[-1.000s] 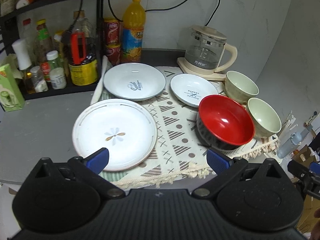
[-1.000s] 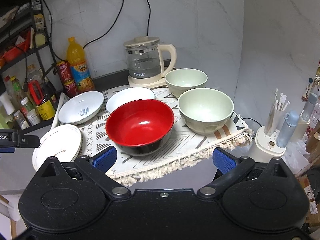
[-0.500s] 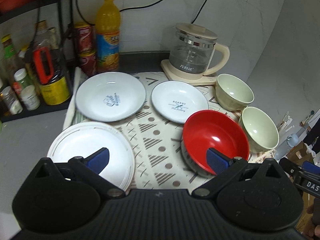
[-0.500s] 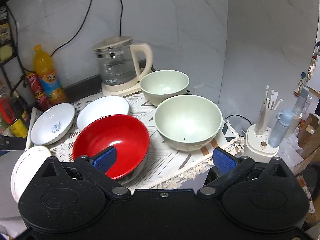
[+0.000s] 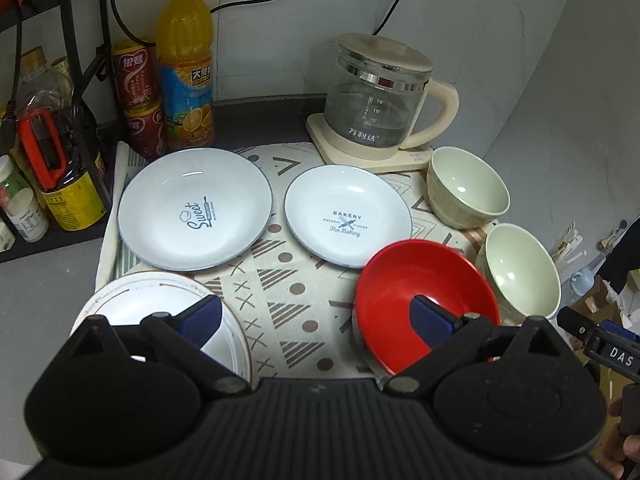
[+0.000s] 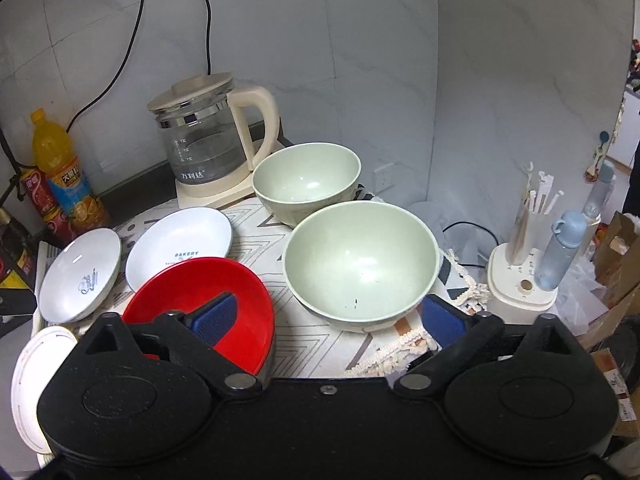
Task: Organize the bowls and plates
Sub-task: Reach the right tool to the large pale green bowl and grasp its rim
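Looking through the left wrist camera, the left gripper (image 5: 316, 320) is hanging over the patterned mat (image 5: 288, 292) with its jaws wide apart and nothing between them. Its left finger is showing over the white flower plate (image 5: 132, 304), and its right finger is showing over the red bowl (image 5: 400, 292). Farther back, the "Sweet" plate (image 5: 195, 209) and the smaller "Bakery" plate (image 5: 347, 216) are lying side by side. Two pale green bowls (image 5: 466, 188) are sitting at the right, near the glass kettle (image 5: 380, 104).

Looking through the right wrist camera, the right gripper (image 6: 328, 316) is also holding nothing, with its jaws wide apart. The near green bowl (image 6: 360, 260) is sitting between its fingers, just ahead, and the red bowl (image 6: 224, 280) is just beside it on the left.

The plates and bowls look hard, smooth and slippery, and they could probably break if dropped. I think the best place to hold each one is the rim, one finger inside and one outside.
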`<move>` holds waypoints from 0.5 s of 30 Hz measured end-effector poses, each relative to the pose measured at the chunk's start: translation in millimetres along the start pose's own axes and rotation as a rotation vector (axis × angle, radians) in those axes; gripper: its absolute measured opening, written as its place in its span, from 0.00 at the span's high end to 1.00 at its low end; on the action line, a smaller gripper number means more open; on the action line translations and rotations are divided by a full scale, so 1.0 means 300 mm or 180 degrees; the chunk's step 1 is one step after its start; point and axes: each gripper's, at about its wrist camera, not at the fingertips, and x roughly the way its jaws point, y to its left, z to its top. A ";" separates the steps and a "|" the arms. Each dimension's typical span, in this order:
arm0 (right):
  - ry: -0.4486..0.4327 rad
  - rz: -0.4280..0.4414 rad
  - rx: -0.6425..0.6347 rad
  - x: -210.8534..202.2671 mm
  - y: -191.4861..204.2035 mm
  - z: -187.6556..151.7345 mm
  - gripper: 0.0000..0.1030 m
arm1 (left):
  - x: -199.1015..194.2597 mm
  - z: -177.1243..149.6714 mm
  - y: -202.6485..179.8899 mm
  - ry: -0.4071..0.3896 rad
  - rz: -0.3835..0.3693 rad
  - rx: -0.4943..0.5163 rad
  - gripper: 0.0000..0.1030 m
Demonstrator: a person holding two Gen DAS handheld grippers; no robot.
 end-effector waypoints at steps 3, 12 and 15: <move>0.0080 0.0078 0.0064 0.024 -0.018 0.015 0.13 | 0.002 0.019 -0.019 -0.0019 -0.0053 0.0086 0.04; 0.0288 0.0207 0.0101 0.117 -0.103 0.043 0.21 | 0.050 0.056 -0.092 0.0060 -0.0083 0.0088 0.09; 0.0354 0.0268 0.0146 0.151 -0.141 0.064 0.25 | 0.066 0.069 -0.131 0.0039 -0.0098 0.0050 0.14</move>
